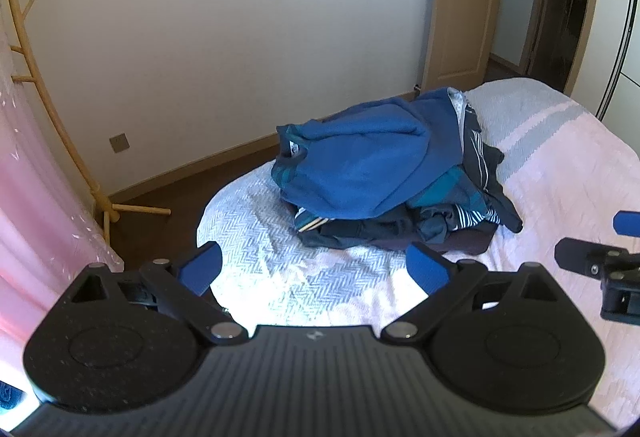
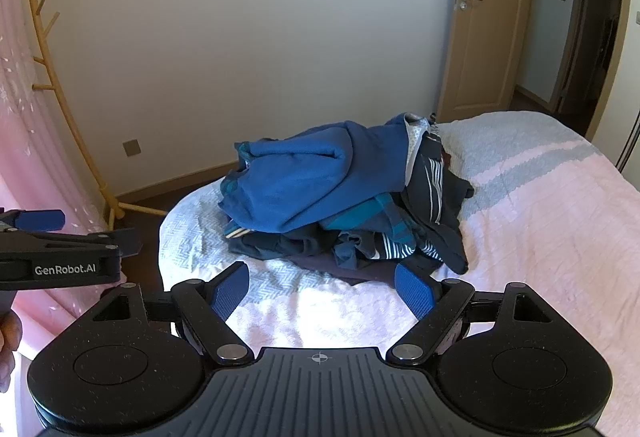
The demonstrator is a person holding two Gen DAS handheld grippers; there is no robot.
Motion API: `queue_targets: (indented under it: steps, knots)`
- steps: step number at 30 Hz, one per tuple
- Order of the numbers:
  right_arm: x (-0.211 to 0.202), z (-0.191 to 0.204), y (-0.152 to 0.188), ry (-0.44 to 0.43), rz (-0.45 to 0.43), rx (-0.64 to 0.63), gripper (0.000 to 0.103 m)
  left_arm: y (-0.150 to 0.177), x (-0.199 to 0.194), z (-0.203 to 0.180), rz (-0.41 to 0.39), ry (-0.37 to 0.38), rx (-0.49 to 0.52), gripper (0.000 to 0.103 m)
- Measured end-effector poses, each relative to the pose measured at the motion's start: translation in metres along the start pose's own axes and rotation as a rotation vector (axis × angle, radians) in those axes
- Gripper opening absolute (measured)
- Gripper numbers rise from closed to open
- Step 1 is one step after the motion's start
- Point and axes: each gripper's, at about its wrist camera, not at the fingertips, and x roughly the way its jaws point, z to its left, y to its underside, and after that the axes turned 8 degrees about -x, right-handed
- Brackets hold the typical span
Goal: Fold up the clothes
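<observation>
While both tools hover above the near end of the bed (image 1: 560,165), the left gripper (image 1: 314,271) and right gripper (image 2: 324,291) hold their blue pads spread wide, clasping nothing. At twelve o'clock beyond them, a heap of clothes (image 2: 344,197) lies on the bedspread, a blue sweatshirt (image 1: 360,161) on top. At one o'clock, a wooden door (image 2: 492,37) stands ajar.
</observation>
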Motion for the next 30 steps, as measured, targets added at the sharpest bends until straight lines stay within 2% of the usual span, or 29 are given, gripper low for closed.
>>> queue_targets:
  steps: [11,30]
  knots:
    - [0.003,0.002,0.006,-0.006,-0.011,0.010,0.083,0.008,-0.006,0.001,0.001,-0.004,-0.014,0.097]
    - [-0.004,-0.019,0.015,-0.050,-0.009,0.011,0.083,0.017,-0.012,-0.016,0.025,-0.040,-0.006,0.097]
